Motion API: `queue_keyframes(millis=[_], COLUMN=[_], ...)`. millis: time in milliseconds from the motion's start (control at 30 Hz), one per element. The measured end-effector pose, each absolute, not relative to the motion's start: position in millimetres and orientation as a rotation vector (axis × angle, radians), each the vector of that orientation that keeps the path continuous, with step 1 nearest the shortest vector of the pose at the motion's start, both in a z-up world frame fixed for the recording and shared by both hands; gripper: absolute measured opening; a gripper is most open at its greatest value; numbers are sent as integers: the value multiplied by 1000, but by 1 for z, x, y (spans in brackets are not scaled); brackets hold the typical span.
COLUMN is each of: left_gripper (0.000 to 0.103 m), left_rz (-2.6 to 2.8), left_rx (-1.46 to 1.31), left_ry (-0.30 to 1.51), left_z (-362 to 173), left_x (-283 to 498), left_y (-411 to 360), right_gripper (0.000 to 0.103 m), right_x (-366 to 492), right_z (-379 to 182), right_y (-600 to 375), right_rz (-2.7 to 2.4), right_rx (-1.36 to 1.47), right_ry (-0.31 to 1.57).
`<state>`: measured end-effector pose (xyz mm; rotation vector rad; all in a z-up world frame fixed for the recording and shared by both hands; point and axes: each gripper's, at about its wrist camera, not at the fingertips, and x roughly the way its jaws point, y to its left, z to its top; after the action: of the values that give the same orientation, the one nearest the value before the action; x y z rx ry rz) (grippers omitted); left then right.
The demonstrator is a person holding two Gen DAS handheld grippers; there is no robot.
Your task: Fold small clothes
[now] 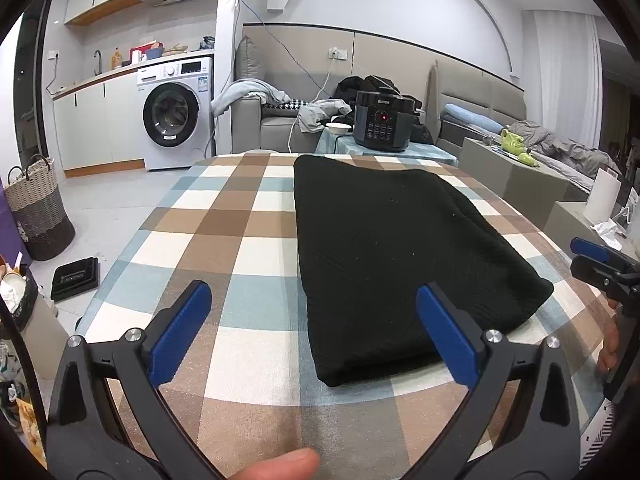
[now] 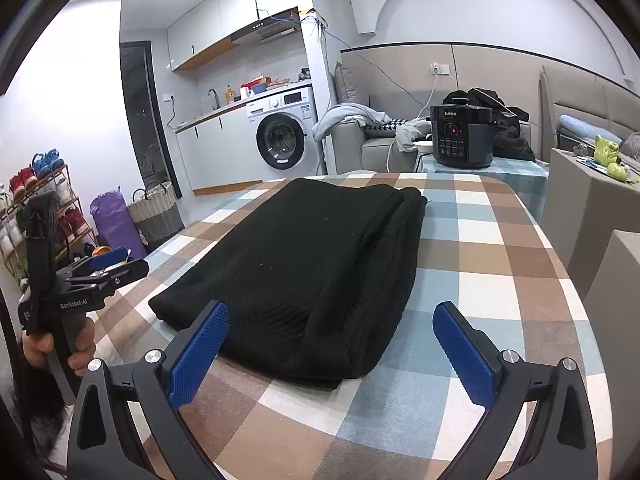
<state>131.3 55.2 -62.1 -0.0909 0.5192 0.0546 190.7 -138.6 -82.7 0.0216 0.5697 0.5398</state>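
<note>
Two claws are hovering over the near edge of the desk (image 1: 248, 216), which is wearing a checked brown, blue and white cloth. We are holding the left claw (image 1: 314, 334) with its blue pads spread wide and nothing between them; the right claw (image 2: 332, 350) is standing equally wide and empty.

We are finding the task item, a black knitted garment (image 1: 400, 248), already folded into a thick oblong, lying flat on the desk ahead of both claws. Its long axis is running away from us, from the near edge toward the far edge, where a dark pressure cooker (image 1: 382, 122) is sitting on a lower side table beyond.

From the left wrist view the garment is lying ahead and to the right, its near short edge passing just behind the right-hand pad. From the right wrist view it is lying ahead and to the left, its near corner just behind the left-hand pad. So the garment is sitting between our two claws, neither clearly nearer.

We are judging that any further fold across the long axis would start at the near short edge, one claw per corner.
</note>
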Motion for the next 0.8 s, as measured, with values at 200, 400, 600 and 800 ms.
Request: queue_keyframes(millis=[200, 400, 600, 800], left_gripper=[102, 102, 102, 102], left_rz=[35, 32, 34, 32], left_rx=[-99, -94, -90, -91], left_ry=[510, 510, 509, 508], left_z=[-62, -62, -61, -61], left_x=[130, 130, 129, 129], left_y=[57, 57, 57, 57], right_gripper=[103, 103, 103, 103], right_x=[182, 178, 177, 179], right_z=[-77, -75, -75, -75], right_y=[-142, -140, -142, -144], right_rz=[544, 547, 553, 553], right_rx=[27, 10, 21, 34], right_ry=[513, 485, 486, 488])
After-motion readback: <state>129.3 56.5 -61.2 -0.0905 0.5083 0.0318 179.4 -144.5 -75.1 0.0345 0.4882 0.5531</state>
